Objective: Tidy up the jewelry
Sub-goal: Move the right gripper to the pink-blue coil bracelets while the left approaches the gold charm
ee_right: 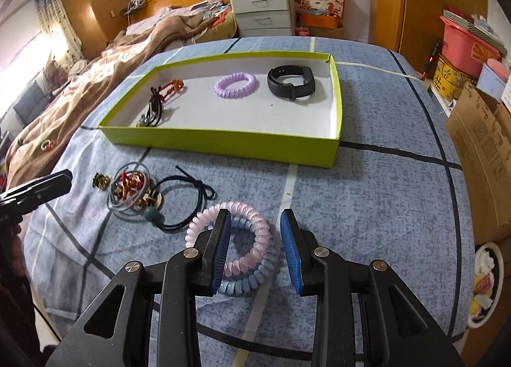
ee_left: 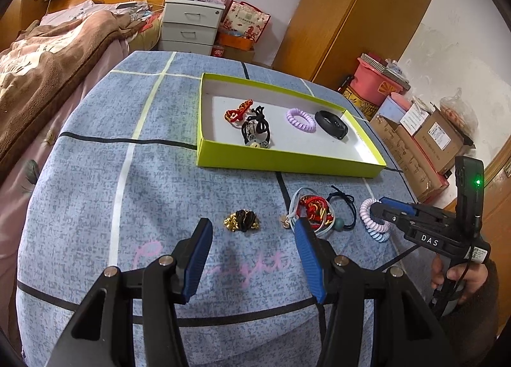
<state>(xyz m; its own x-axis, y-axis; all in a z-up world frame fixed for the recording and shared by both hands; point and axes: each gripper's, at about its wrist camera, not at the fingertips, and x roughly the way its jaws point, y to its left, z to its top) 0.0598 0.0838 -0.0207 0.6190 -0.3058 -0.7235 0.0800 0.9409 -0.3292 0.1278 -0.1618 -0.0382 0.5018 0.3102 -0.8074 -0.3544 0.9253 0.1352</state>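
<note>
Here, tray [ee_right: 223, 140]: a shallow rectangular cardboard lid, lime-green walls and a smooth white floor, lay on the cloth.
Cloth [ee_left: 153, 181]: blue mottled fabric crossed by black and white lines.
Inside the tray: a lilac coil [ee_right: 235, 84] of ridged plastic near the middle; a matte black band [ee_right: 291, 82] toward the tray's right end; a red knot [ee_left: 238, 110] and a black tie [ee_left: 255, 127] tangled at its left end.
In front of the tray: a pink coil [ee_right: 252, 236] stacked on a blue coil [ee_right: 249, 280], both glossy spirals; a thin navy loop [ee_right: 188, 204] with a round green bead; a heap [ee_right: 131, 188] of red cord, gold charms and grey rings; a gold-and-black clip [ee_left: 242, 220] farther left.
Right gripper [ee_right: 255, 216]: ribbed blue pads parted, released, hanging over the pink coil, one pad crossing its left rim, nothing grasped.
Left gripper [ee_left: 254, 226]: pads spread wide, empty, above the cloth in front of the tray, between the clip and the heap.
Hand [ee_left: 460, 280]: wrapped round the right gripper's black handle.
</note>
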